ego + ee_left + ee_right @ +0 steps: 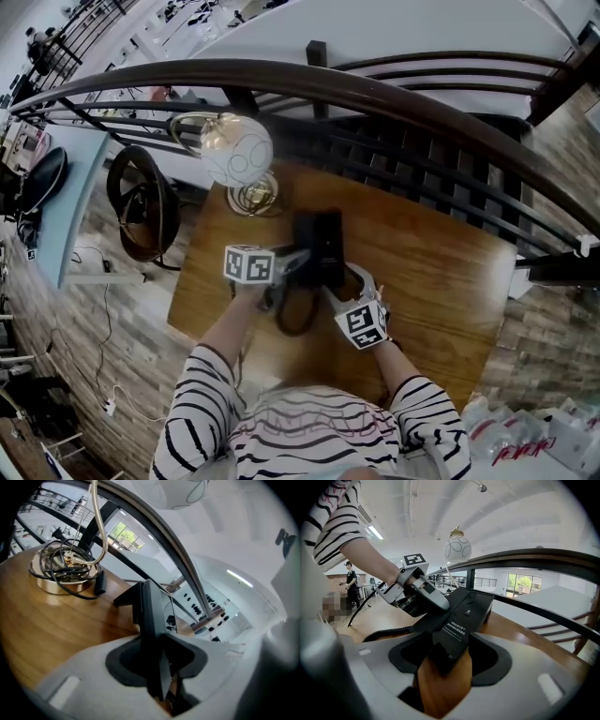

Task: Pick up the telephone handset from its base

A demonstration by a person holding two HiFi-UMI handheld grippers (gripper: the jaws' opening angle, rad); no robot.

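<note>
- Two striped sleeves (202,412) come first, nearest to me, one forearm running to each gripper at the near end of the telephone base (323,239).
- At the base's near right corner is my right gripper (452,641). Its jaws stand fairly wide around the black end of the base, and bare wood shows under it. The pads lie close on both sides, but whether they press I cannot tell.
- Left of the base is my left gripper (157,646). Its jaws are drawn in narrow onto the telephone handset (150,613), which runs edge-on between the dark pads as a thin black slab. The handset has not left the base's left side.
- From the right gripper view, the left gripper's body covers most of that handset side.
- Just near-left of the base, the coiled cord (386,633) lies looped on the table (441,272), close beside both grippers.
- Right of the base the wood is bare out to the table edge.
- Beyond the base to the left stands a lamp's brass foot (61,581) with a tangle of dark wire (70,562) piled on it.
- The lamp's pale globe (236,150) hangs above it.
- Off the table, left of the base, sits a dark rounded thing (141,202). Bag or chair, I cannot tell.
- Farthest behind the base, a dark curved railing (375,94) sweeps across, close behind the table's far edge.
</note>
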